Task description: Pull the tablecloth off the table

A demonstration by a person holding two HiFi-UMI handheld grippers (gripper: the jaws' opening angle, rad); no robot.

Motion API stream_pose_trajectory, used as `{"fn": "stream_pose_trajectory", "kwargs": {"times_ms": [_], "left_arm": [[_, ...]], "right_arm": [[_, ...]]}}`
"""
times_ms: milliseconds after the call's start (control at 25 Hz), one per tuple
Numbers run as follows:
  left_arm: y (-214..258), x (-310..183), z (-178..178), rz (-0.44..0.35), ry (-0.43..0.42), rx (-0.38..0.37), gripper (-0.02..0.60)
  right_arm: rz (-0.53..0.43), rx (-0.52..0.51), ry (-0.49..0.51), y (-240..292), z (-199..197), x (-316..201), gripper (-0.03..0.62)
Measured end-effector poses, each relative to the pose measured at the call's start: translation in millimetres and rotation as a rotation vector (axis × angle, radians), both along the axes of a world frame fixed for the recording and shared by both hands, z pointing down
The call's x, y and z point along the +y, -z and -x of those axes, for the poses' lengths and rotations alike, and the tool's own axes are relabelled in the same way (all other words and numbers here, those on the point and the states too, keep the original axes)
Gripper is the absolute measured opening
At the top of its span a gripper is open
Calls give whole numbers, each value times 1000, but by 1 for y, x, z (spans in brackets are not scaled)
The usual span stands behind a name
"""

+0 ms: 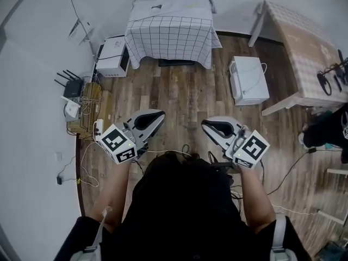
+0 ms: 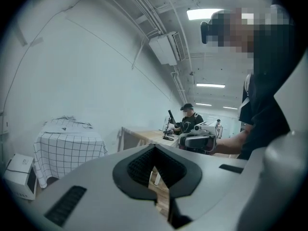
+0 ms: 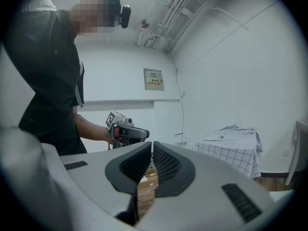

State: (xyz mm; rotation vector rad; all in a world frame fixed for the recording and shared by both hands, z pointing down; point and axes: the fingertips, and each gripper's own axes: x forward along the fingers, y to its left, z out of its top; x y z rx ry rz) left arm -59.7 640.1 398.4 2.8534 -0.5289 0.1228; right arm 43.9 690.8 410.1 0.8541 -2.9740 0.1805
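Note:
A white tablecloth with a black grid (image 1: pixel 171 29) covers a small table against the far wall, rumpled on top. It also shows in the left gripper view as the tablecloth (image 2: pixel 67 146) at the left, and in the right gripper view as the tablecloth (image 3: pixel 233 146) at the right. My left gripper (image 1: pixel 159 115) and right gripper (image 1: pixel 206 125) hover over the wooden floor close to my body, well short of the table, and point toward each other. Both are shut with nothing between the jaws. The left gripper (image 2: pixel 154 149) faces the right one; the right gripper (image 3: pixel 151 146) faces the left one.
A white microwave-like box (image 1: pixel 114 56) sits left of the table and a white appliance (image 1: pixel 250 78) on the floor to its right. A long wooden table (image 1: pixel 304 48) stands at the right. A router (image 1: pixel 70 86) and cables lie by the left wall. A person (image 2: pixel 188 119) sits at a far desk.

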Motion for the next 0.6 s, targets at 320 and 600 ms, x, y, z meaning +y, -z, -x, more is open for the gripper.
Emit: {"fn": "stream_pose_trajectory", "kwargs": {"times_ms": [320, 600], "left_arm": [[-7, -4, 11, 6, 71, -21, 3], [-7, -12, 7, 14, 69, -33, 3]], "right_arm": [[19, -6, -5, -12, -15, -2, 23], [23, -28, -17, -13, -23, -17, 23]]}}
